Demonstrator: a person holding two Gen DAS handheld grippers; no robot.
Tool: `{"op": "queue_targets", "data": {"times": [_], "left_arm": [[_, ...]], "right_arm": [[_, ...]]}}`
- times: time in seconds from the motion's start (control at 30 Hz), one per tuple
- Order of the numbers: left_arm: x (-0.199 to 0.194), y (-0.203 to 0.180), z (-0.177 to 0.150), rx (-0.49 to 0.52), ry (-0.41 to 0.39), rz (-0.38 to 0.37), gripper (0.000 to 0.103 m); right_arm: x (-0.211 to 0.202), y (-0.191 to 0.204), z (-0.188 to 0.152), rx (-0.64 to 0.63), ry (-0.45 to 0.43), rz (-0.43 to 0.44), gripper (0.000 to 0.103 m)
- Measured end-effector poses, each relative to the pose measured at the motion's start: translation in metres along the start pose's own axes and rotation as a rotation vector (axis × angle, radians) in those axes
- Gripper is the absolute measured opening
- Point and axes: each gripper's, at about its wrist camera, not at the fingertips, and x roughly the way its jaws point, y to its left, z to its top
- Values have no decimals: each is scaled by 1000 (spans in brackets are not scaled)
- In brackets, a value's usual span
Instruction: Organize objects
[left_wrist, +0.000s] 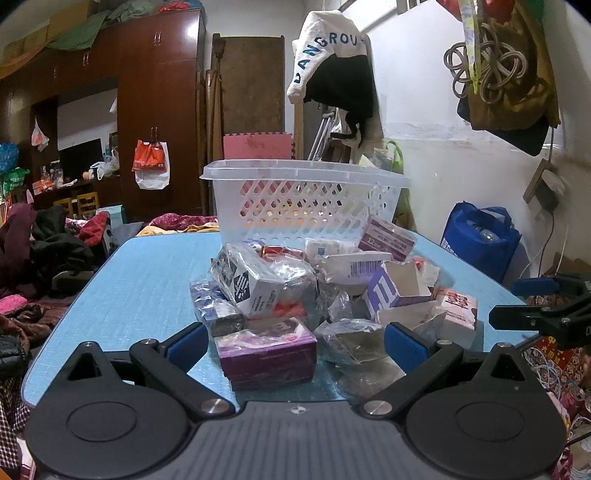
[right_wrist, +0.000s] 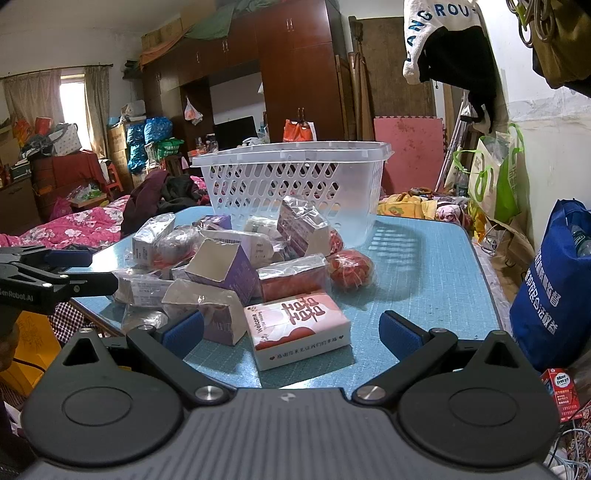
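Both hand-held grippers, left (left_wrist: 295, 341) and right (right_wrist: 291, 332), gape wide and empty; I'd grab the nearest box (right_wrist: 299, 326) square, then lift toward the basket (right_wrist: 295, 184) at 12 o'clock.

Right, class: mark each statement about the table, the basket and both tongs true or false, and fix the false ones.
1. The white basket stands behind the pile. True.
2. The basket is packed full. False: it looks empty.
3. The left tongs stand open. True.
4. The right tongs clamp the pink tissue pack. False: they are open around it.
5. The table is red. False: blue.
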Motion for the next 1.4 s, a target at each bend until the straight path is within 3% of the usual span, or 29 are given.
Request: {"op": "queue_targets", "data": {"times": [1.1, 1.27, 1.4], "left_arm": [[10, 11, 3, -51, -1, -34, 102], [8, 6, 4, 0, -44, -25, 102], [3, -1, 6, 78, -135, 39, 103]], "right_arm": [[0, -3, -1, 3, 8, 0, 103], [0, -2, -1, -2, 7, 2, 103], [-3, -1, -1, -7, -20, 9, 103]]}}
